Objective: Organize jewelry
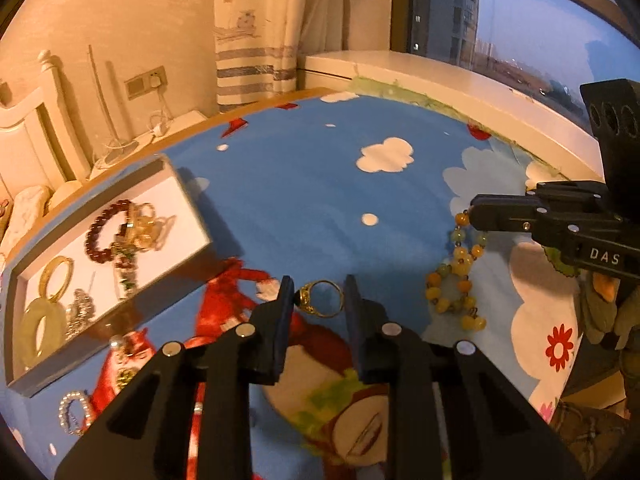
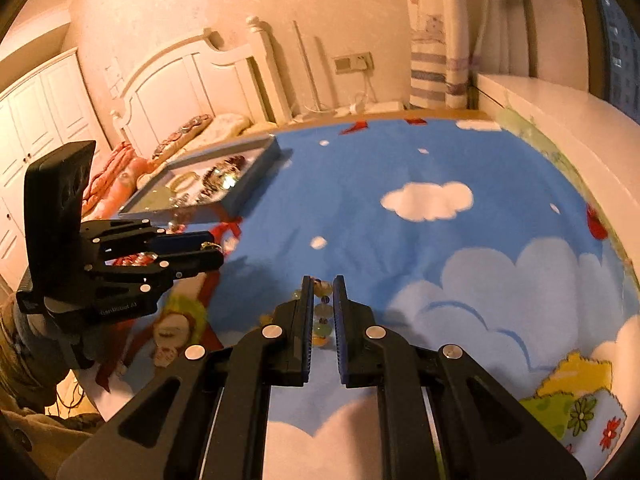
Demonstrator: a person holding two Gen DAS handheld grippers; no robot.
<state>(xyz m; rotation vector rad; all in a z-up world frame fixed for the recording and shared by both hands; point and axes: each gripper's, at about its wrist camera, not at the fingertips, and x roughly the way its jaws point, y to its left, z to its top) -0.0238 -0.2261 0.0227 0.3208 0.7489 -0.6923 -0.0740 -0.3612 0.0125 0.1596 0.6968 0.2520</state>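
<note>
Left gripper (image 1: 318,294) clamps gold ring (image 1: 322,298) off cartoon bedspread (image 1: 300,184), likely bound for tray (image 1: 192,208) at ten o'clock (other jewelry inside). Right gripper (image 2: 322,282) pinches beaded bracelet (image 1: 460,276), three o'clock.

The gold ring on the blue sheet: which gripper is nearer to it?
Left. The left gripper has the gold ring between its fingertips. The right gripper is off to the side, shut on the yellow bead strand, apart from the ring.
</note>
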